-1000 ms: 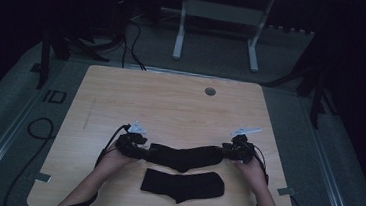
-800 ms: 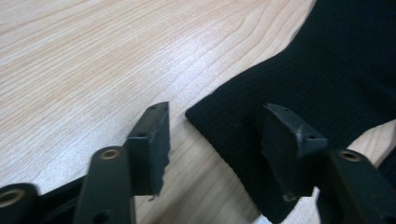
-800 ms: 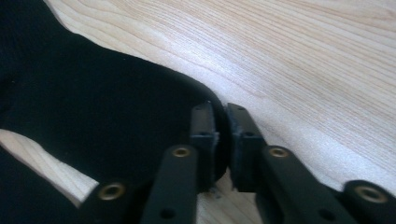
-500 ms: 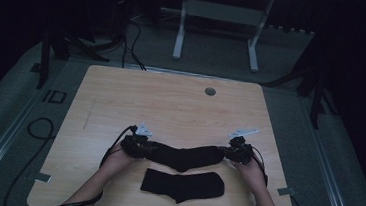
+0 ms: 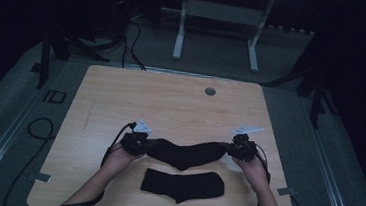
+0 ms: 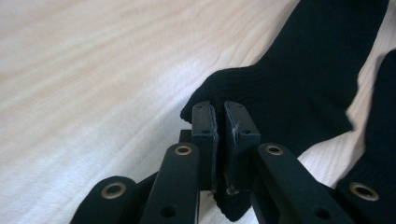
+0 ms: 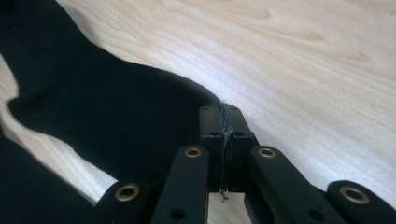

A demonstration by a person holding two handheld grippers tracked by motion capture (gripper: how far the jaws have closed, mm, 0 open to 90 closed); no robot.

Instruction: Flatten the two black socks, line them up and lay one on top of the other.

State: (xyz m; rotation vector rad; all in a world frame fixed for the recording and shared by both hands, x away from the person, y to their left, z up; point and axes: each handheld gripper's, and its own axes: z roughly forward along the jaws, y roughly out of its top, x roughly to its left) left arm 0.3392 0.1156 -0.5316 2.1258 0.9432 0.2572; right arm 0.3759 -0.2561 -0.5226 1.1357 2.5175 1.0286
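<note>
Two black socks on wooden table [image 5: 121, 92], high view first. Upper sock [image 5: 186, 153] strung between left tool [image 5: 135, 143] and right tool [image 5: 239, 149], one end in each, middle sagging toward person. Held by both ends probably to spread it flat and line it up with lower sock [image 5: 183, 186], lying flat just nearer table's front edge, apart from both tools. Forearms entering from bottom; grey plates visible atop both tools. Small round grommet [image 5: 210, 91] near far edge, well apart from work.

Left gripper view: left tool [image 6: 220, 109] clamped on edge of upper sock [image 6: 299, 88], jaws nearly together with thin fold of knit pinched between. Sock body running away up and to right of jaws, resting on or just above table [image 6: 93, 70]; cannot tell which. Second dark fabric at right margin, likely lower sock [image 6: 380, 140].

Right gripper view: right tool [image 7: 225, 116] closed on upper sock [image 7: 107, 121], jaws tight together, a few loose threads caught in seam between them. Sock spreading left of jaws across table [image 7: 303, 60]. Dark fabric at bottom left corner, probably lower sock [image 7: 28, 191].

Grip at extreme ends judged suited to keeping sock stretched during laying-down.
</note>
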